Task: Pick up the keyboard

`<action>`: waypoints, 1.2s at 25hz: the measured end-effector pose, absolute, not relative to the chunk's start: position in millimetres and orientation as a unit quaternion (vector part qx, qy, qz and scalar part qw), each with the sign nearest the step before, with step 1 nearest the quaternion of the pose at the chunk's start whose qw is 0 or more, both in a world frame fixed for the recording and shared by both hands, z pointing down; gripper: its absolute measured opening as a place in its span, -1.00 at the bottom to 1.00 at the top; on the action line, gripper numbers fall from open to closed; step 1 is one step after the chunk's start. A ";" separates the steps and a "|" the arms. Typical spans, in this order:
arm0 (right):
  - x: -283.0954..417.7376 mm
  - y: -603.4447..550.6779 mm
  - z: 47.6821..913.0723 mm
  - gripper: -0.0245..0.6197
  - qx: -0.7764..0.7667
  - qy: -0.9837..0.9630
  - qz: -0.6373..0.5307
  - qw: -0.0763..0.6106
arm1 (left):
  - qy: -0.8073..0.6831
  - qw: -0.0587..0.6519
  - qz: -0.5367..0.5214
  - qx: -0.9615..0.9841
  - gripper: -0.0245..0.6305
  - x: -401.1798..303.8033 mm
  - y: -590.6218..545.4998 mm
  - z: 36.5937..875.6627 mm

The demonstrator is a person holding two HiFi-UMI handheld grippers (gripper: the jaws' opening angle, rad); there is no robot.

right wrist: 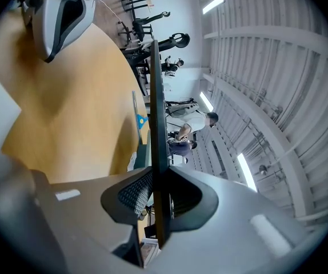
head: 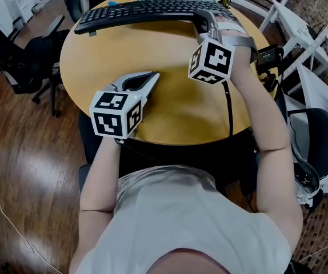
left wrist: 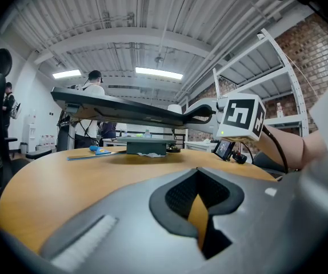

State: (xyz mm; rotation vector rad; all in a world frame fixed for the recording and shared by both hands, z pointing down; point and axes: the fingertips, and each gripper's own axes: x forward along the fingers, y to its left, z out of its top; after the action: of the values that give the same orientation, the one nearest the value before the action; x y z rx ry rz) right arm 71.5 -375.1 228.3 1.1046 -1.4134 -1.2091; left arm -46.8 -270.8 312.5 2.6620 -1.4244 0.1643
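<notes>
The black keyboard point(head: 141, 11) stretches across the far side of the round wooden table point(head: 170, 107). My right gripper point(head: 201, 19) is shut on its right end. In the left gripper view the keyboard point(left wrist: 118, 107) hangs clear above the tabletop, held by the right gripper point(left wrist: 195, 112). In the right gripper view the keyboard point(right wrist: 158, 124) shows edge-on, clamped between the pads of my right gripper point(right wrist: 159, 198). My left gripper point(head: 144, 80) lies low over the table's near middle. Its jaws point(left wrist: 201, 210) are shut with nothing between them.
A grey box point(left wrist: 147, 147) and a blue item point(left wrist: 98, 150) sit at the table's far side, under the raised keyboard. A small screen device point(head: 267, 56) is at the right edge. Office chairs point(head: 32, 56) stand left, a white rack point(head: 318, 33) right.
</notes>
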 end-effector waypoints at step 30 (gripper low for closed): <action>75.7 -367.8 215.1 -0.67 0.460 -0.569 -0.512 0.450 | -0.467 0.059 0.055 0.881 -0.92 -39.0 -270.3 313.1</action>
State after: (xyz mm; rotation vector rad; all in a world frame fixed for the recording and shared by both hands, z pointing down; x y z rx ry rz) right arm 75.7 -367.8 215.1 1.1386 -1.4078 -1.2656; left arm -39.0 -270.3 313.1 2.6682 -1.4132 0.1665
